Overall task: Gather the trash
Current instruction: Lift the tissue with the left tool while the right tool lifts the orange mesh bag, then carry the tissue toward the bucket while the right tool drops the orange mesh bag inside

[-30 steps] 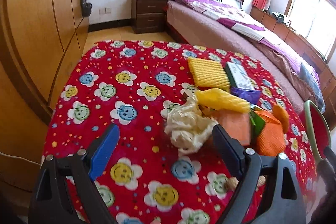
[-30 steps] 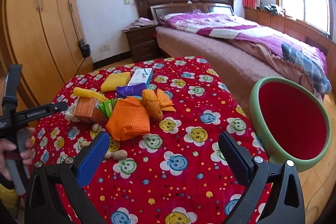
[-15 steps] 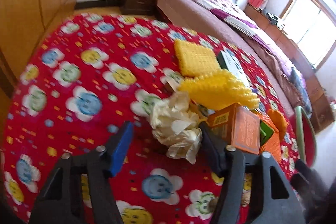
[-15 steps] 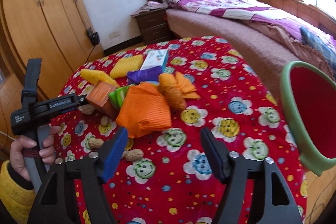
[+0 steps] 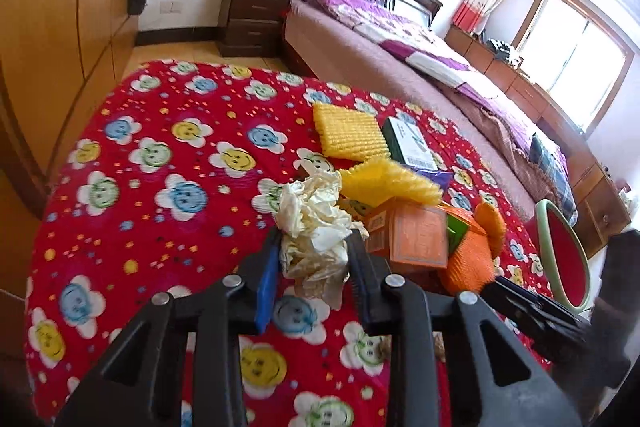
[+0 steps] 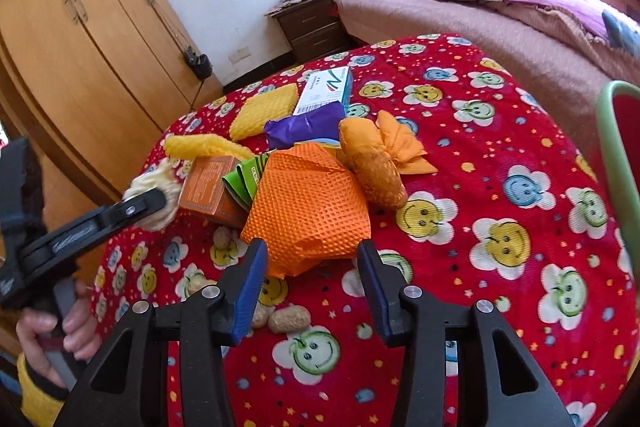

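A crumpled cream paper lies on the red smiley-flower tablecloth. My left gripper is closing on it, with both pads against its sides. An orange foam net lies at the near edge of the trash pile. Its near end sits between the fingers of my right gripper, whose jaws are closing but stand just clear of it. A green-rimmed red basin is at the table's right edge, also visible in the left wrist view as the basin.
The pile holds an orange box, yellow foam nets, a white box, a purple wrapper, a green packet, an orange bundle and peanuts. A bed and wardrobe stand behind.
Both grippers have narrowed. The left one moved forward onto the crumpled paper and closed around it. The right one came forward and down to the orange net's near end.
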